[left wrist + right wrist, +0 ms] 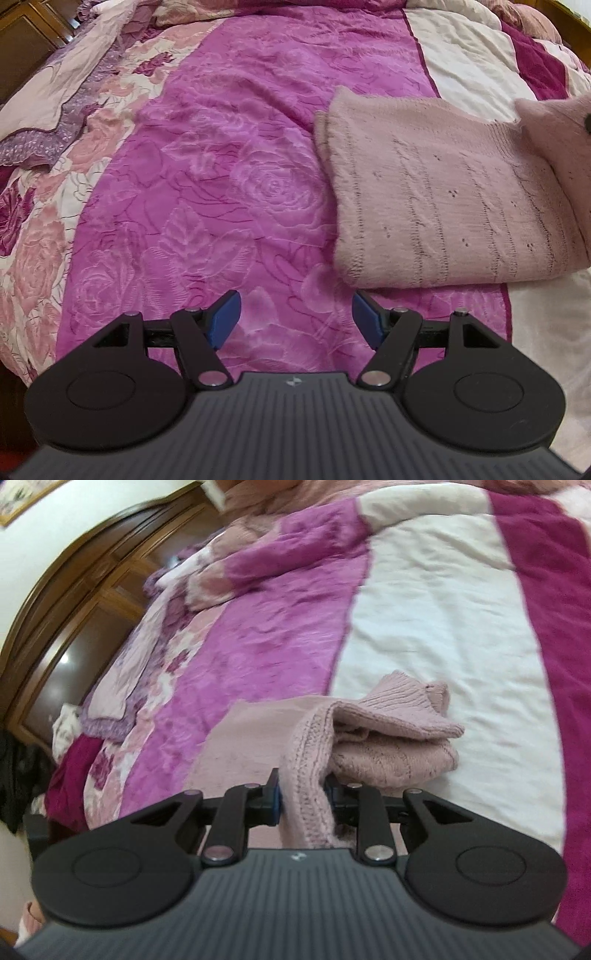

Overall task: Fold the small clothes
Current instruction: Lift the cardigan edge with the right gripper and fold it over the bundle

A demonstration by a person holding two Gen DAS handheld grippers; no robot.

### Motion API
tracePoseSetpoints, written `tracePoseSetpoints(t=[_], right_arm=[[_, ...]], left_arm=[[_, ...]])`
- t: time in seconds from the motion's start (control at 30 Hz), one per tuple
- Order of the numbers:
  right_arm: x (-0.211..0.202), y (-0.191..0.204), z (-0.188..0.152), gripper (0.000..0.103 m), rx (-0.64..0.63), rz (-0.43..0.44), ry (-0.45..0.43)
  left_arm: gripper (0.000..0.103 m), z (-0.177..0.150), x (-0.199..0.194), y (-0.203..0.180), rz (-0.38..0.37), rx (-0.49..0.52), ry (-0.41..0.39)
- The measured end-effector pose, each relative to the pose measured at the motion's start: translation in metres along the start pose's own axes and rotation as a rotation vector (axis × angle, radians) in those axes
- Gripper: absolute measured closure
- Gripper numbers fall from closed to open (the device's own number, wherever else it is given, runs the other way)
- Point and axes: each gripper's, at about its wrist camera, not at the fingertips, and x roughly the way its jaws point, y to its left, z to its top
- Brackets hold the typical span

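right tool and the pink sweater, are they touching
Touching. The right wrist view shows a knit edge of the pink sweater pinched between the right tool's blue pads, the rest lying on the bedspread.

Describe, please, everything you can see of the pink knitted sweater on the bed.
The pink knitted sweater is pale pink, soft wool by its look, with vertical ribs and small eyelet holes. It lies partly folded on the bedspread, across its magenta and cream stripes. The right gripper has its jaws shut on one ribbed edge, lifting it; a cuffed sleeve lies on top. The left gripper hangs open beside it, not touching.
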Motion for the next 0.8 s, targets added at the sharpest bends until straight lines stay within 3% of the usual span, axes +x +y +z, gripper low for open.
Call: tracePoseSetpoints(t=[0.4,0.7,0.8], right_arm=[[0.085,0.092,-0.002,0.078,-0.135,0.048,0.159],[0.138,0.114,-0.019,0.078,-0.135,0.031,0.237],[0.143,0.111,-0.024,0.073,-0.089,0.043,0.226]], left_arm=[[0.030,-0.012,0.004,0.033,-0.009,-0.053,-0.002],[0.030,-0.021,0.007,0.052,-0.011,-0.103,0.001],[0.030,-0.023,0.009,0.056,-0.004,-0.109,0.008]])
